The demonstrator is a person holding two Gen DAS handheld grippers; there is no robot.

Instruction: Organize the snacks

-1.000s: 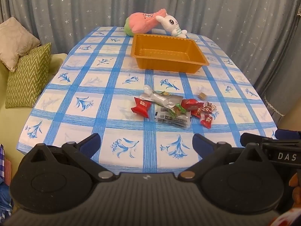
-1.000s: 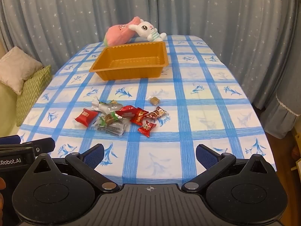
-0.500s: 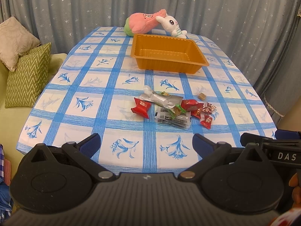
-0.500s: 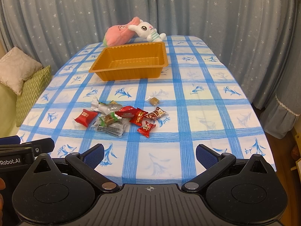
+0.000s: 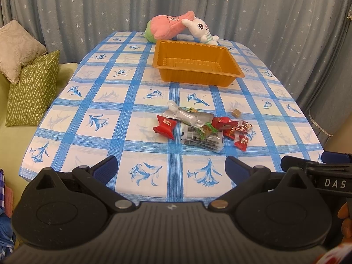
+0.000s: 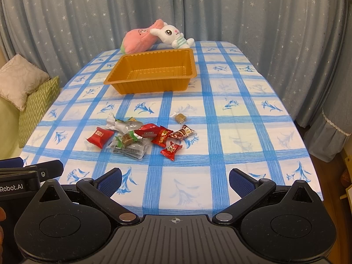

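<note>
Left gripper (image 5: 171, 168) wide apart, holding nothing, at near table edge; right gripper (image 6: 175, 179) likewise wide, unloaded, beside it. Snack pile (image 6: 140, 137) loose on blue-checked tablecloth (image 6: 231, 118), mid-table: red packets, silver wrapper, clear sachets overlapping. Small brown candy (image 6: 180, 117) apart, just beyond pile. Orange tray (image 6: 151, 74) farther back, nothing inside. Pink plush (image 6: 138, 38) and white rabbit plush (image 6: 171, 35) behind tray, before curtain (image 6: 264, 11). Cushions (image 5: 28, 74) at left.

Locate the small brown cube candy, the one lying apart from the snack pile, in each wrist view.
Left wrist: small brown cube candy right of centre, beyond the pile's right end.
Right wrist: at centre, just beyond the pile.
Shared landmark: the orange tray, farther back in both.
</note>
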